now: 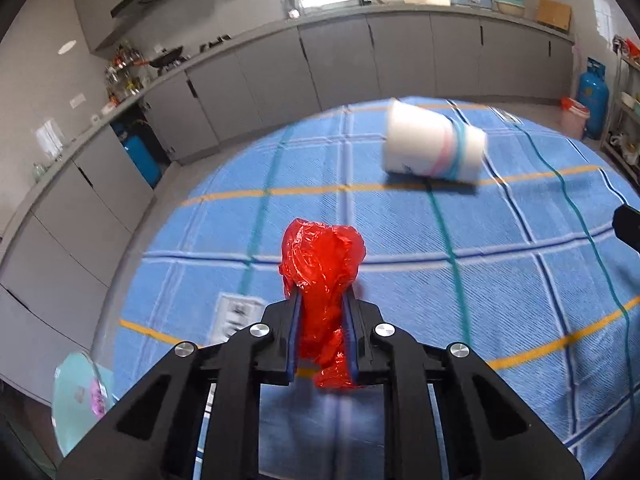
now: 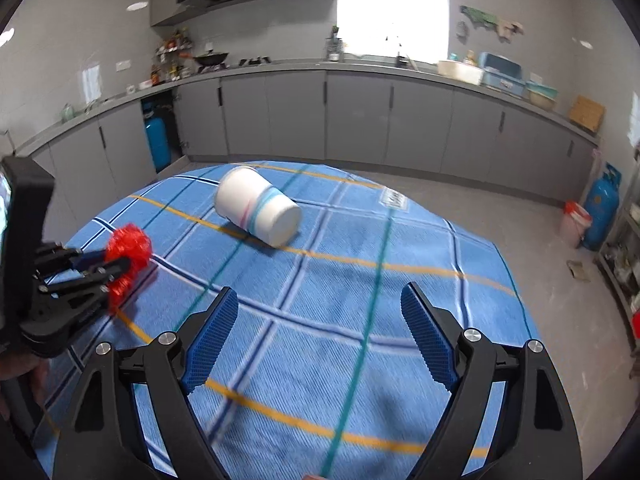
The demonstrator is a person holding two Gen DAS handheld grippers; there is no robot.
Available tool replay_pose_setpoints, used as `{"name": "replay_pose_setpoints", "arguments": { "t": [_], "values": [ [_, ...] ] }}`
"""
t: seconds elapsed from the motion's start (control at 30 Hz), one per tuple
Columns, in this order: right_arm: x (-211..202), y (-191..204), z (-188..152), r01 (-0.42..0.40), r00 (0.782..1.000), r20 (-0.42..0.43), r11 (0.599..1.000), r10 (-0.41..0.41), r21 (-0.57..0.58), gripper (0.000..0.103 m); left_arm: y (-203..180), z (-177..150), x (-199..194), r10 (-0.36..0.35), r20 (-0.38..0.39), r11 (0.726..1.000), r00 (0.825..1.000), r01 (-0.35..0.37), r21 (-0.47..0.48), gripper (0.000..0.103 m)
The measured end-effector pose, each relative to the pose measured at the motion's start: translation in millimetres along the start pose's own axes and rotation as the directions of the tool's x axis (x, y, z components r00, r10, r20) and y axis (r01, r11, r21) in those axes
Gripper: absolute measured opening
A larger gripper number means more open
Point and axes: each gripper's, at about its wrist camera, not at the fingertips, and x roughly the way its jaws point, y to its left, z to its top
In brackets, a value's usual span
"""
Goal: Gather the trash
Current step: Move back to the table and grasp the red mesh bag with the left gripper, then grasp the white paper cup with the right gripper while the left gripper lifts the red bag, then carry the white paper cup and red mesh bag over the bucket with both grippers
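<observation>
My left gripper (image 1: 322, 300) is shut on a crumpled red plastic bag (image 1: 322, 264) and holds it above the blue checked tablecloth (image 1: 400, 240). It also shows in the right wrist view (image 2: 120, 270) at the left, with the red bag (image 2: 130, 248) in its fingers. A white paper cup (image 1: 432, 146) with pink and blue stripes lies on its side on the cloth, beyond the bag. In the right wrist view the cup (image 2: 258, 212) lies ahead and to the left. My right gripper (image 2: 320, 312) is open and empty above the cloth.
A white label (image 1: 236, 316) is sewn on the cloth near the left gripper. A pale green bin (image 1: 78, 396) stands below the table's left edge. Grey kitchen cabinets (image 2: 360, 120) run along the far wall. Blue gas cylinders (image 2: 602, 208) stand on the floor.
</observation>
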Motion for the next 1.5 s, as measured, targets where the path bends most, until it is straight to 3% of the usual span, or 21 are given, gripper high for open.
{"name": "replay_pose_setpoints", "arguments": {
  "t": [0.3, 0.57, 0.7, 0.8, 0.87, 0.9, 1.1, 1.5],
  "values": [
    [70.2, 41.9, 51.5, -0.063, 0.997, -0.055, 0.987, 0.055, -0.149, 0.083, 62.9, 32.8, 29.2, 0.114, 0.026, 0.992, 0.993, -0.112, -0.063, 0.018],
    [127.2, 50.3, 60.0, -0.087, 0.992, -0.109, 0.976, 0.066, -0.201, 0.083, 75.4, 34.0, 44.3, 0.091, 0.021, 0.994, 0.996, -0.090, -0.065, 0.018],
    [142.4, 50.4, 59.0, -0.141, 0.982, -0.148, 0.972, 0.114, -0.189, 0.083, 73.4, 28.9, 50.1, 0.071, 0.006, 0.996, 0.997, -0.071, -0.057, 0.018],
    [147.2, 49.8, 57.3, -0.164, 0.976, -0.172, 0.970, 0.133, -0.179, 0.081, 70.6, 25.1, 54.1, 0.062, -0.002, 0.997, 0.998, -0.062, -0.052, 0.018],
    [151.0, 47.7, 55.3, -0.189, 0.966, -0.206, 0.970, 0.156, -0.151, 0.060, 69.6, 23.1, 56.8, 0.061, -0.007, 0.997, 0.998, -0.061, -0.052, 0.018],
    [153.7, 46.8, 54.4, -0.199, 0.960, -0.227, 0.970, 0.165, -0.138, 0.056, 70.0, 22.4, 57.2, 0.060, -0.009, 0.997, 0.998, -0.060, -0.054, 0.018],
    [146.5, 53.0, 51.2, -0.214, 0.957, -0.228, 0.966, 0.178, -0.142, 0.056, 71.6, 24.2, 52.6, 0.061, -0.004, 0.996, 0.998, -0.061, -0.058, 0.018],
    [102.7, 63.0, 42.4, -0.162, 0.975, -0.168, 0.982, 0.144, -0.099, 0.055, 78.0, 9.2, 23.2, 0.094, 0.020, 0.992, 0.995, -0.092, -0.082, 0.018]
  ]
}}
